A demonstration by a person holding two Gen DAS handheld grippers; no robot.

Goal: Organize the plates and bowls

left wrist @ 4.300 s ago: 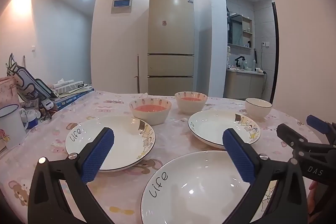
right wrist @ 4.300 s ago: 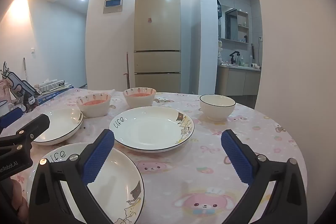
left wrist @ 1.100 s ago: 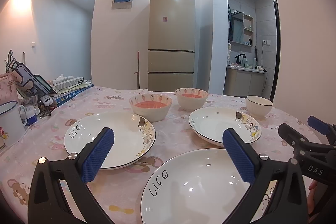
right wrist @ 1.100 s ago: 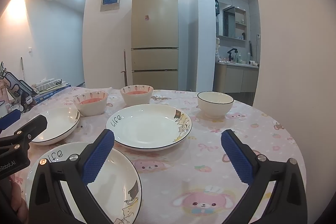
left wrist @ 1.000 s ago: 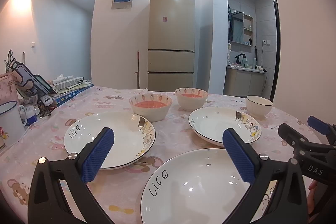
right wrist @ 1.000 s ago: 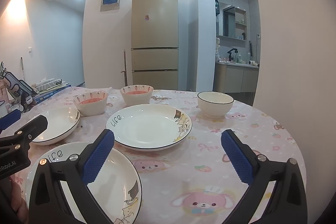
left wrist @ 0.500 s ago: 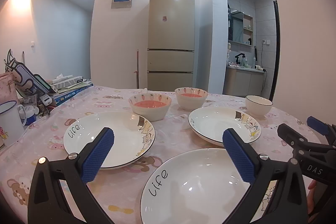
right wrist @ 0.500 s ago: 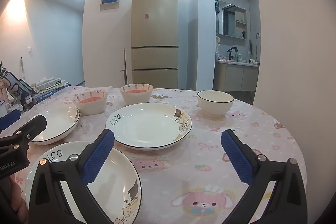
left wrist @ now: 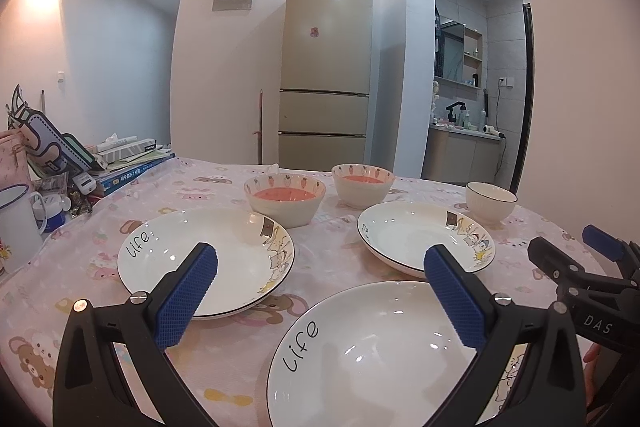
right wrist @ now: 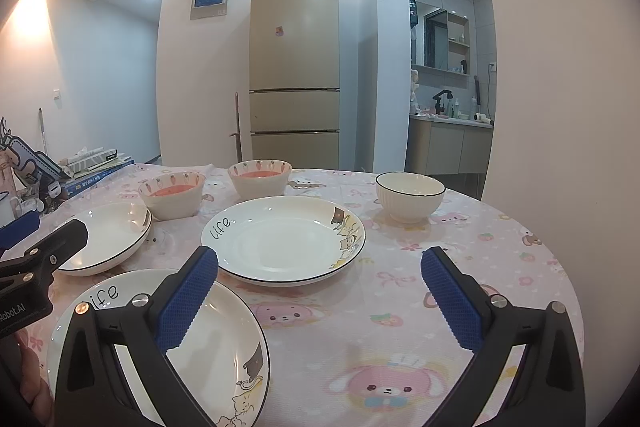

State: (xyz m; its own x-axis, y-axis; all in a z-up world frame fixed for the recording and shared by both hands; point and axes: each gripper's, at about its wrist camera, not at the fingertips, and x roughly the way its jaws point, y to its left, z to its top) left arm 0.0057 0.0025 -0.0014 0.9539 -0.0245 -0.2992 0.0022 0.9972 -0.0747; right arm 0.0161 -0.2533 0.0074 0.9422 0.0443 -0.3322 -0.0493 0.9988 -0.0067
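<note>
You are hovering both spread grippers, left gripper (left wrist: 320, 293) and right gripper (right wrist: 320, 291), over the nearest plate (left wrist: 384, 355) (empty-handed), probably lining up a first stack.

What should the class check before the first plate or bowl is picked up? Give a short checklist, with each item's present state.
1. Left tongs open and holding nothing: ok.
2. Right tongs open and holding nothing: ok.
3. Three plates lie flat and apart, none stacked, including the near plate: ok.
4. Two carrot-pattern bowls with pink insides, left bowl and its neighbour, sit upright: ok. Liquid or glaze inside: cannot tell.
5. White ribbed bowl upright and free of neighbours: ok.
6. Tablecloth lies flat where plates would slide: ok.
</note>
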